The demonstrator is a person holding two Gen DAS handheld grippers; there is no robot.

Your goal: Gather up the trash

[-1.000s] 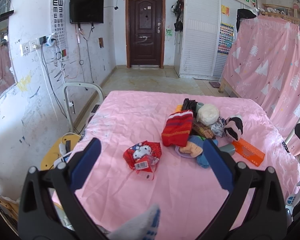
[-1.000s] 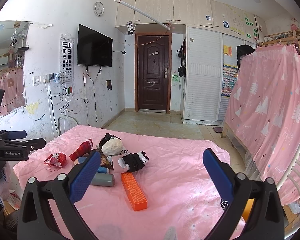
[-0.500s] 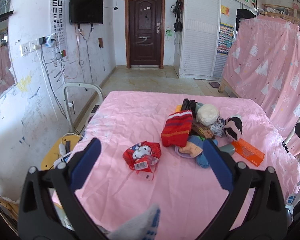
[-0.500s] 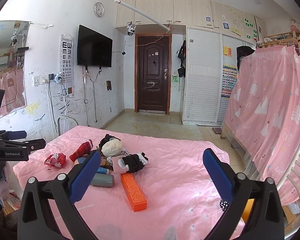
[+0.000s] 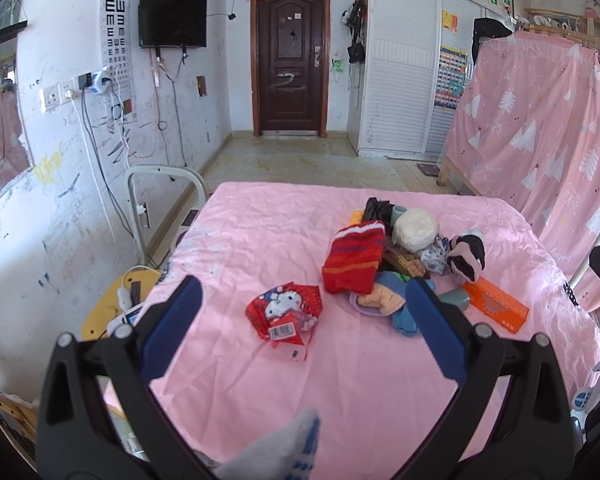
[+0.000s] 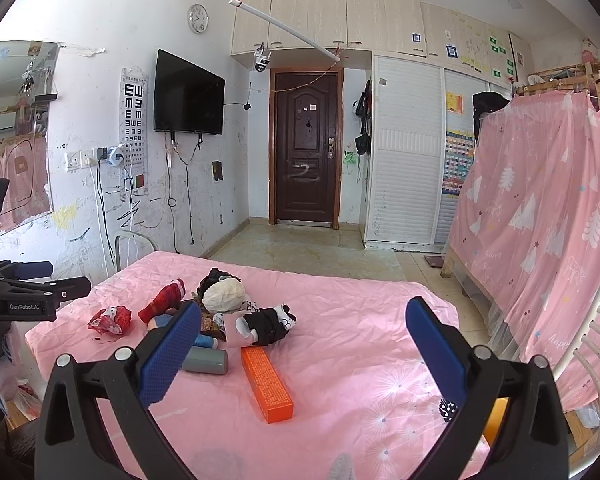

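A crumpled red snack wrapper [image 5: 286, 314] with a cartoon cat lies on the pink tablecloth [image 5: 260, 240], just beyond my open left gripper [image 5: 300, 312]. An orange box [image 5: 496, 307] and a grey can [image 5: 458, 300] lie at the right of a pile of socks and cloth [image 5: 384, 264]. In the right wrist view the orange box [image 6: 266, 384] and grey can [image 6: 204, 360] lie ahead of my open right gripper [image 6: 302, 336], with the wrapper [image 6: 110, 320] far left. Nothing is between either gripper's fingers.
A grey sock tip [image 5: 284, 452] pokes up at the near table edge. A white chair frame [image 5: 160, 184] and a yellow stool [image 5: 112, 304] stand left of the table. Pink curtains [image 6: 540, 220] hang at the right. The left gripper's body [image 6: 24, 300] shows in the right wrist view.
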